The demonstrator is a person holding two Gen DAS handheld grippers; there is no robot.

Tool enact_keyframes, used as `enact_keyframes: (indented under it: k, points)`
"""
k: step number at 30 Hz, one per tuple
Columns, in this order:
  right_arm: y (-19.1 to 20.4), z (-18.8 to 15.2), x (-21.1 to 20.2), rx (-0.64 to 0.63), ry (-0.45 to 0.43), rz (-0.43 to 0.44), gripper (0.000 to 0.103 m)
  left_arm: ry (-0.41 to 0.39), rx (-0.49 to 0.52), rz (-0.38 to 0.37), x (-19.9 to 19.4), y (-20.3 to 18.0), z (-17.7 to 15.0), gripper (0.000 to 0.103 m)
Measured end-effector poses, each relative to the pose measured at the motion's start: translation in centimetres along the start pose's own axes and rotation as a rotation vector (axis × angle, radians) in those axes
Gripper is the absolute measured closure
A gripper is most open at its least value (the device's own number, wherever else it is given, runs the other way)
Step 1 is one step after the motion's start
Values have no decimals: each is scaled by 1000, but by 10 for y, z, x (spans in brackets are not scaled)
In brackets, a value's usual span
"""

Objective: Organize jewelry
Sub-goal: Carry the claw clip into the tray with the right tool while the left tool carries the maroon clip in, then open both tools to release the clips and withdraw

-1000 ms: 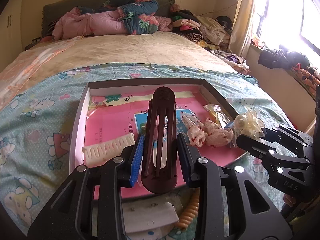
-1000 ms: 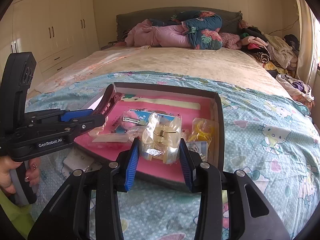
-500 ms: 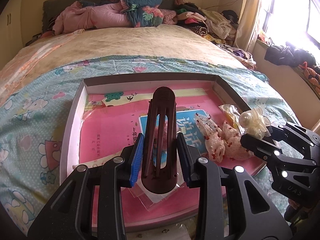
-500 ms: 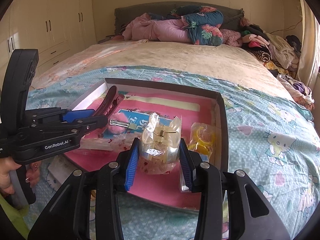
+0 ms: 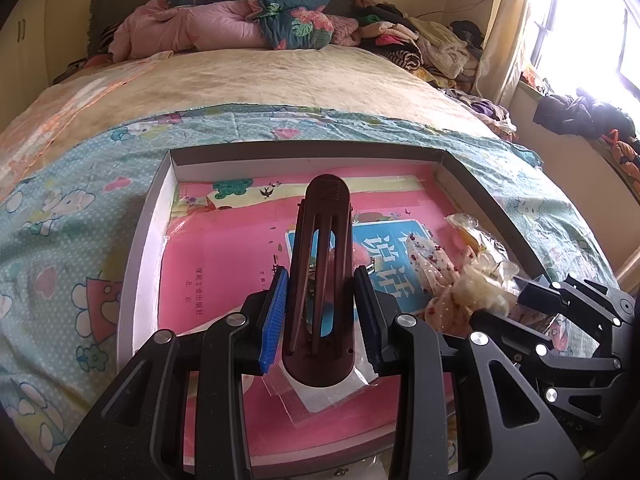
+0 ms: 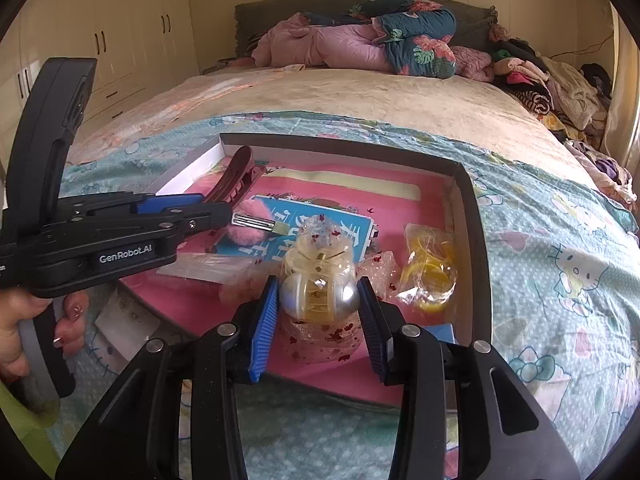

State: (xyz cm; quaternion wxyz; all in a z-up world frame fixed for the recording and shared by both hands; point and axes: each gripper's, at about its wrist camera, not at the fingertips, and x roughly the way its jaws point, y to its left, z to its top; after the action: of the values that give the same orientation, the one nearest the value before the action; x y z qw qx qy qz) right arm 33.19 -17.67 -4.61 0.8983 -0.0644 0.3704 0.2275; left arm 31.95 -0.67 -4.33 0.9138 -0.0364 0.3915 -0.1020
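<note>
Tray [image 6: 472,216] on bed [image 6: 360,100], book [image 6: 296,224] inside tray

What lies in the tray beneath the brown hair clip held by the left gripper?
Beneath the brown hair clip in the left gripper lie a pink fluffy clip and clear packets; the tray's left pink floor looks bare.

The brown hair clip [image 5: 320,280] covers the middle of the blue booklet [image 5: 384,268] and most of a fluffy pink clip [image 6: 248,230] lying in the tray [image 5: 148,240]. The tray's near edge is hidden behind the left gripper [image 5: 320,312], and the small print on the pink sheet [image 5: 224,264] is too tiny to read. A wrapped bundle by the right gripper [image 6: 318,312] is too crinkled to identify, and the window [image 5: 580,20] is washed out by glare.
</note>
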Motion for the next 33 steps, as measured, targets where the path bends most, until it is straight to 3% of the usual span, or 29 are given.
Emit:
enact_keyframes:
  k: [5,14,23,27,33]
  points:
    - [0,-5,-13,18,-15,8,54,-20,10,-3,-7,-2,-1,77]
    - [-4,-14,-41,50,-54,-17,50,-50,7,3,-25,-3,-5,68]
    - [-8,-29,-66,96,-75,-17,41,-91,-18,1,-51,1,-17,40]
    - [-5,-35,-76,91,-89,-25,31,-117,-34,-9,-66,2,-26,20]
    - [1,-42,-88,82,-105,-31,27,-137,-32,1,-84,2,-38,12]
